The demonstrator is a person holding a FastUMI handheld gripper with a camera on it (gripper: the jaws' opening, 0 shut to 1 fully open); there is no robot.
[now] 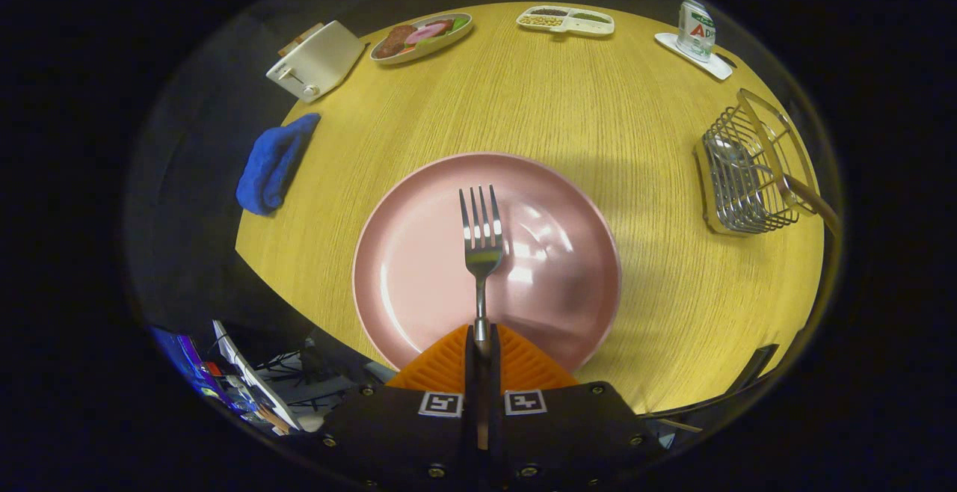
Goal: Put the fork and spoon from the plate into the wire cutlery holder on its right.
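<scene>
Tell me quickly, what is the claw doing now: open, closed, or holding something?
Claw: closed on the handle of the fork, which points out ahead of it above the pink plate.

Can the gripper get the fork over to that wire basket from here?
Probably yes. The gripper is shut on the fork above the plate, and only bare table lies between the plate and the wire cutlery holder, whose top is open.
</scene>
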